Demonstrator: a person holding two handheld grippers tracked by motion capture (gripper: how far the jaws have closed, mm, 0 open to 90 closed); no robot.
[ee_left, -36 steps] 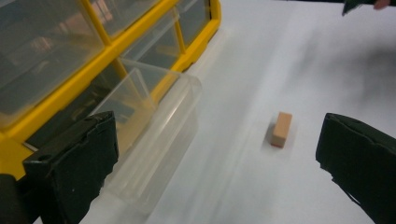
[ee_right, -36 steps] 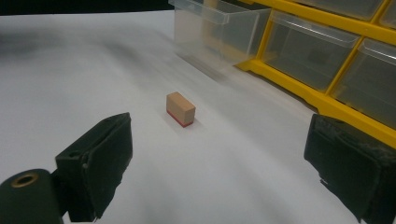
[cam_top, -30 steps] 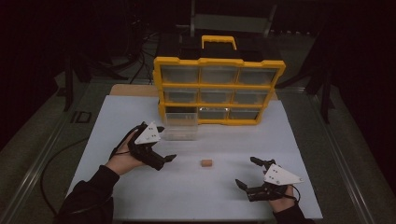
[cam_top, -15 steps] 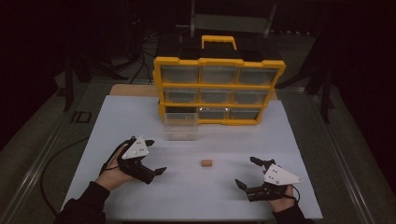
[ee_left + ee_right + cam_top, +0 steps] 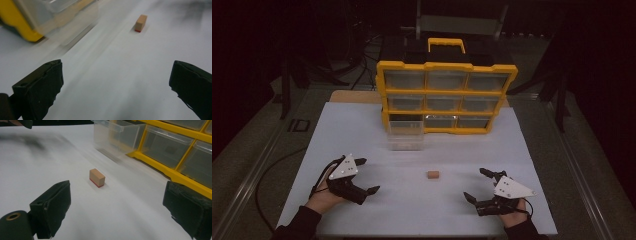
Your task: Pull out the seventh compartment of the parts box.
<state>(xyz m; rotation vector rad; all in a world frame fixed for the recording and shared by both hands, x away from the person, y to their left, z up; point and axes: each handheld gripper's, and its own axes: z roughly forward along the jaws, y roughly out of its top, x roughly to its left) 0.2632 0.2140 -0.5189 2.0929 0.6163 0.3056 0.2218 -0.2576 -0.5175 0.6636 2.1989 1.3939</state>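
White table (image 5: 362, 130), yellow drawer cabinet (image 5: 447, 95) behind. Small tan block (image 5: 433, 174) lies free between 2 spread, empty grippers, nearer the right gripper (image 5: 475, 185) than the left gripper (image 5: 367, 176).

Small tan block (image 5: 433, 174) flat on table (image 5: 362, 130)

Dim high view, dark surroundings; motion-blurred drawer cabinet (image 5: 27, 22) in gripper views.

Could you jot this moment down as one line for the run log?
left gripper: open, empty | right gripper: open, empty | block: on table between them | drawer: pulled out
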